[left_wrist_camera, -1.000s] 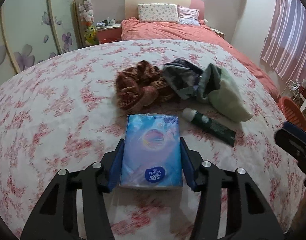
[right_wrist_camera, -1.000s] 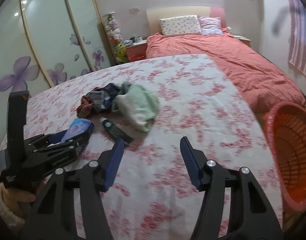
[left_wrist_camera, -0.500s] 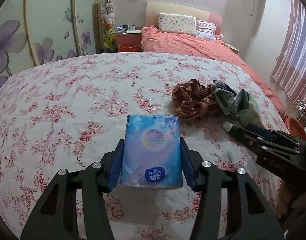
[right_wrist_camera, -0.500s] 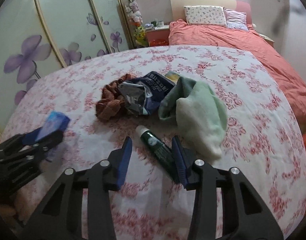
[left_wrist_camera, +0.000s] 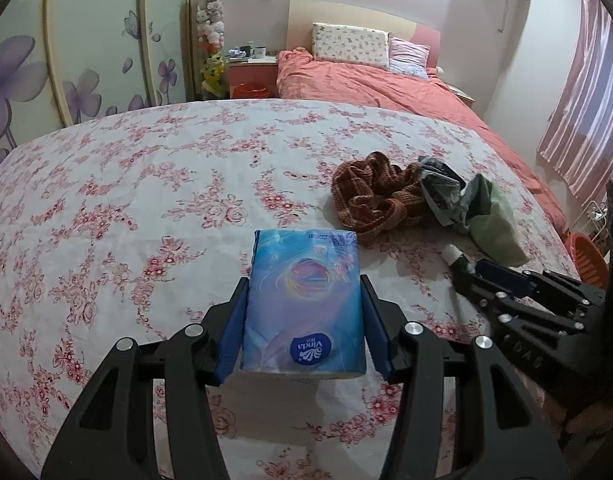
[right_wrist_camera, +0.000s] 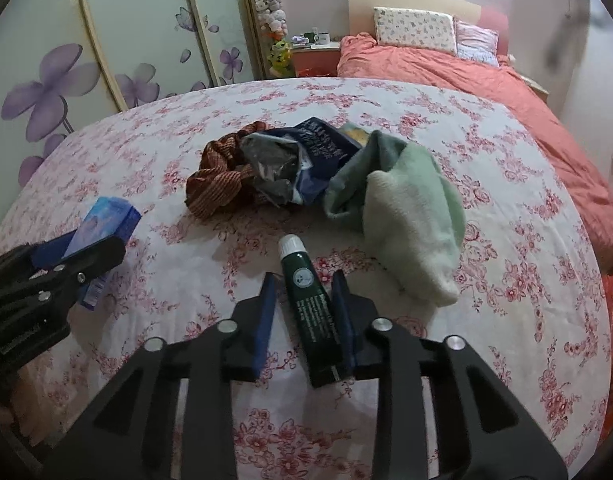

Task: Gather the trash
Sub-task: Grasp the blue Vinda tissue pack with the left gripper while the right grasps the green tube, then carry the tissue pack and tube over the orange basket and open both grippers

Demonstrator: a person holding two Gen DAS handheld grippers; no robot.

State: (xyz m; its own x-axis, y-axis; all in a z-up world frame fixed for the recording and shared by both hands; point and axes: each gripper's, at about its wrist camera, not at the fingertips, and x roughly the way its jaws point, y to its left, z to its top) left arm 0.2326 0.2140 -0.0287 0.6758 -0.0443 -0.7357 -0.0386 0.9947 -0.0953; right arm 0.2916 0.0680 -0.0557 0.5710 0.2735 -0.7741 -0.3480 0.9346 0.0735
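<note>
Bed cover (left_wrist_camera: 146, 184): white with pink and red flowers.
Tissue pack (left_wrist_camera: 304, 300): light blue, rainbow swirl in middle, dark blue oval at 6 o'clock end.
Tube (right_wrist_camera: 310, 308): dark green, white cap at 12 o'clock end, small round white mark.
Towel (right_wrist_camera: 410, 220): pale green, at 2 o'clock from tube.
Scarf (right_wrist_camera: 218, 180): brown and orange stripes.
Crumpled bag (right_wrist_camera: 302, 164): dark blue and grey, white letters.
Basket (left_wrist_camera: 588, 258): orange.
Far blanket (left_wrist_camera: 370, 88): salmon pink.
Wardrobe doors (right_wrist_camera: 86, 48): pale green, purple flowers.
Gripper pads (right_wrist_camera: 266, 316): blue.

Floral bedspread (left_wrist_camera: 146, 184), coral duvet (left_wrist_camera: 366, 88), two pillows (left_wrist_camera: 350, 44).
</note>
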